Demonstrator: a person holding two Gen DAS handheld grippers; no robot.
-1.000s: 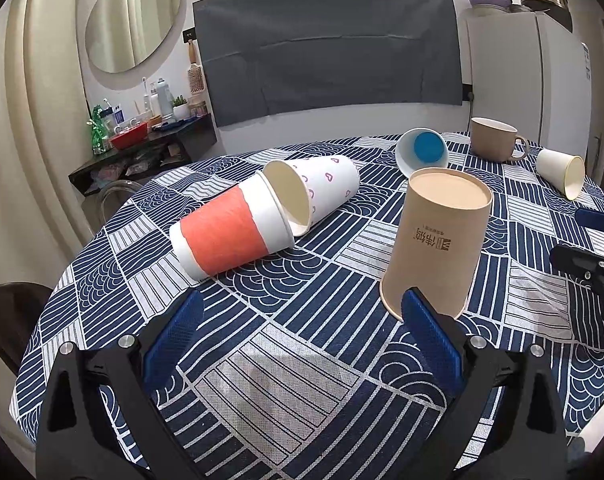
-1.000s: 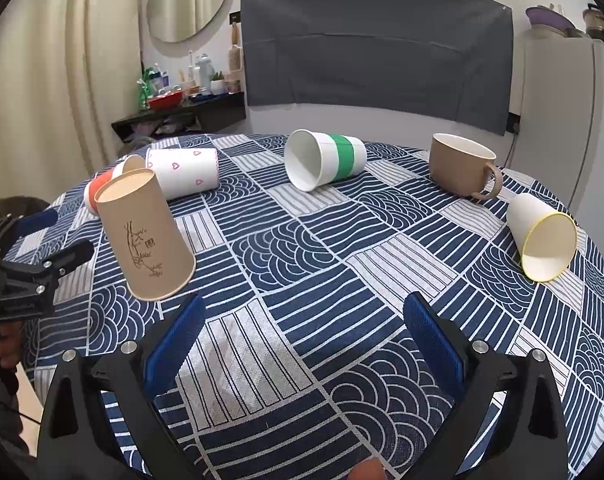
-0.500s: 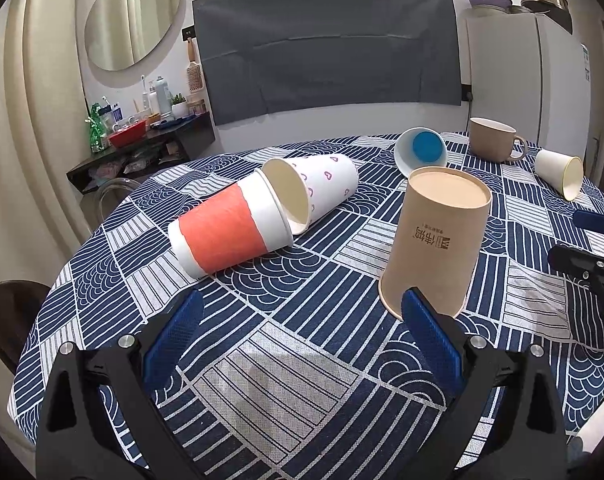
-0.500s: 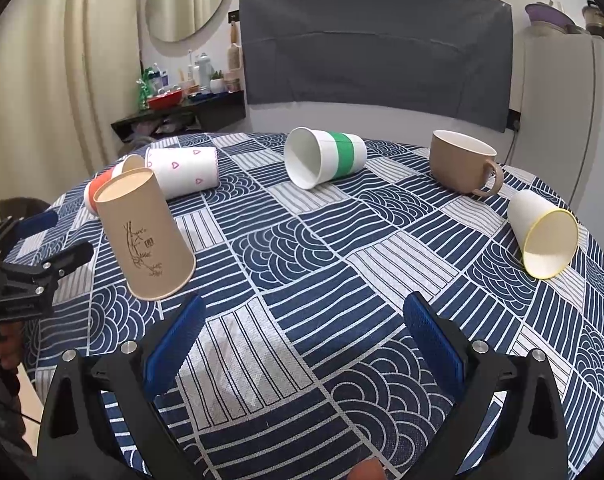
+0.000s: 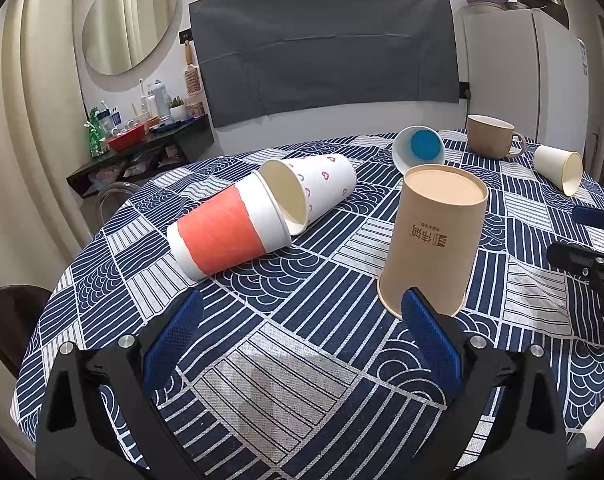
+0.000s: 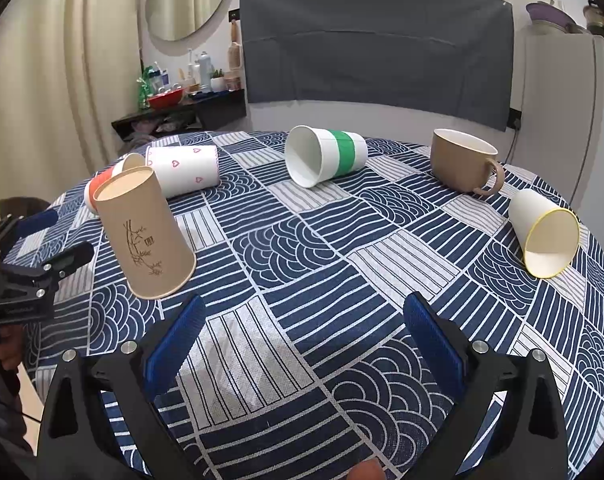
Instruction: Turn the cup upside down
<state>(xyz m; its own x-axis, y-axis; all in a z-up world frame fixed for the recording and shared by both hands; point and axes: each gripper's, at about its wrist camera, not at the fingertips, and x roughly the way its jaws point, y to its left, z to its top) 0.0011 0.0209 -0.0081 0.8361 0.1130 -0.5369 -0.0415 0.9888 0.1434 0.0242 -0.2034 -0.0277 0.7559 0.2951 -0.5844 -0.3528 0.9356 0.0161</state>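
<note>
Left claw [image 5: 300, 332] wide open, holding nothing; the brown paper cup [image 5: 433, 236] stands mouth-down on the table [image 5: 309, 292], just ahead of its right finger. Right claw [image 6: 302, 334] likewise spread and empty; the same cup [image 6: 144, 234] lies ahead to its left.

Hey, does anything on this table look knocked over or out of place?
Yes. Four paper cups lie on their sides: orange-banded, heart-print, green-banded and yellow-rimmed. The tan cup already stands upside down; the mug is upright.
</note>
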